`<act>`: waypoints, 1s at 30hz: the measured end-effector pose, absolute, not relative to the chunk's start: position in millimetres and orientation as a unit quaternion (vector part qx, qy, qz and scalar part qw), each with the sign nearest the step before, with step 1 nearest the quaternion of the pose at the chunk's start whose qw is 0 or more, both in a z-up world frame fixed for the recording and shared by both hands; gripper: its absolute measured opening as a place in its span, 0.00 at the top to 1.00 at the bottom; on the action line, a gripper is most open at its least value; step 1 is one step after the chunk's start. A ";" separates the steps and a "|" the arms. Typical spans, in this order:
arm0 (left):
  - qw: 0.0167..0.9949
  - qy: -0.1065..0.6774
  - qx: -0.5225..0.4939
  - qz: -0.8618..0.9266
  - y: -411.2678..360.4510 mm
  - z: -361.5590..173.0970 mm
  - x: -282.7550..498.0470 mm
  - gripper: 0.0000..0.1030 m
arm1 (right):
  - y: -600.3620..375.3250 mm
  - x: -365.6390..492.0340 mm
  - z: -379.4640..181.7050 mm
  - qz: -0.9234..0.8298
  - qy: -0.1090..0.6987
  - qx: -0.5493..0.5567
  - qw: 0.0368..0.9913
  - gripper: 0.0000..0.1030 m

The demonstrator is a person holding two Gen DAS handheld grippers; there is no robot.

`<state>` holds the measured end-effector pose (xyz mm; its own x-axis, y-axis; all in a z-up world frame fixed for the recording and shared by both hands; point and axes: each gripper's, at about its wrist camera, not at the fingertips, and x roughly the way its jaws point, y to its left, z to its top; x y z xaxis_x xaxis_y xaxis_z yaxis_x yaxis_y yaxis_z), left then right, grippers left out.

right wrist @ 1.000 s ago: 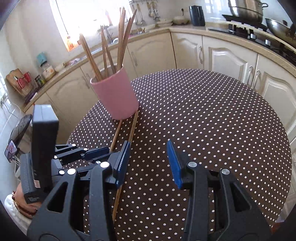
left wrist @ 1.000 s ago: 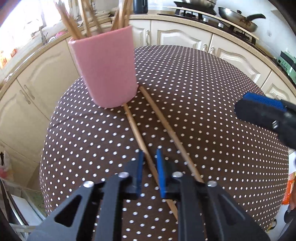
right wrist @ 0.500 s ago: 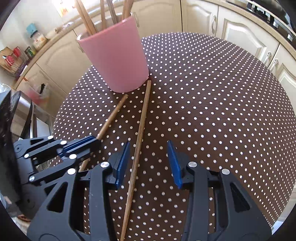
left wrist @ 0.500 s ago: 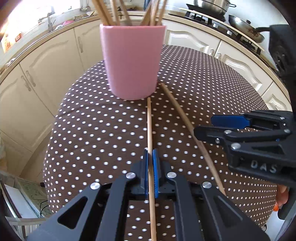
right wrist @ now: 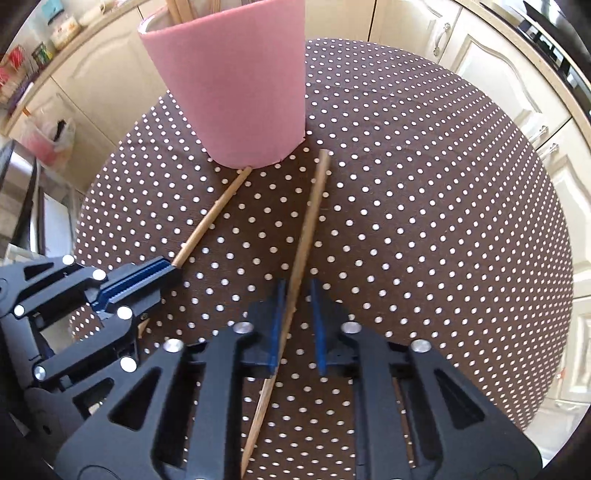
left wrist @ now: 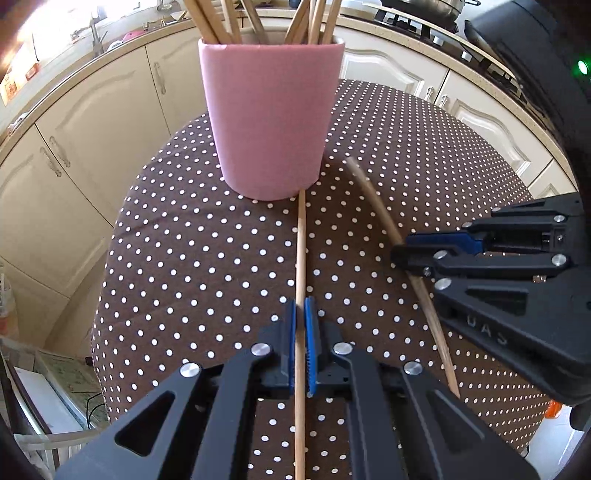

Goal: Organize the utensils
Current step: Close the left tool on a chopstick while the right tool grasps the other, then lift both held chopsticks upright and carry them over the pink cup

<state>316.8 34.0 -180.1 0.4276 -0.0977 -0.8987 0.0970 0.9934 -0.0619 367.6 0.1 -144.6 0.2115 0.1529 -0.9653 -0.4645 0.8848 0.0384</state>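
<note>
While each tool point(left wrist: 302, 314) point(right wrist: 297, 295) straddles one, chopsticks point(left wrist: 301, 243) point(right wrist: 308, 221) lie flat.

A pink cup point(left wrist: 271, 122) is standing upright on the dotted cloth, holding a bundle of wooden chopsticks point(left wrist: 221, 18) that are leaning outward. Two more loose chopsticks are lying in front of it: one point(left wrist: 301, 258) is touching the cup's base, the other point(right wrist: 308, 221) is lying just beside it, seemingly tilted slightly off the cloth.
</note>
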 end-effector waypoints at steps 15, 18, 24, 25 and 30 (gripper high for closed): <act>0.871 0.481 -0.032 -0.092 34.2 -164.1 307.4 0.95 | -62.8 350.8 -137.3 0.224 0.560 -0.053 0.796 0.94; 0.879 0.465 -0.030 -0.098 28.4 -153.7 303.6 0.95 | -76.9 345.5 -127.9 0.231 0.547 -0.038 0.804 0.94; 0.902 0.418 -0.028 -0.108 19.1 -130.5 286.5 0.95 | -104.3 329.9 -108.4 0.247 0.515 -0.003 0.821 0.94; 0.906 0.409 -0.027 -0.108 17.0 -126.3 281.3 0.95 | -110.3 326.5 -104.5 0.250 0.508 0.001 0.825 0.94; 0.925 0.364 -0.023 -0.105 7.7 -100.4 266.7 0.95 | -136.4 312.7 -85.0 0.261 0.474 0.024 0.841 0.94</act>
<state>266.7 7.7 -100.4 0.7125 -0.2117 -0.6690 0.1784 0.9767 -0.1190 312.7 -136.4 -85.0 0.4148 0.4609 -0.7846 -0.4157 0.8630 0.2871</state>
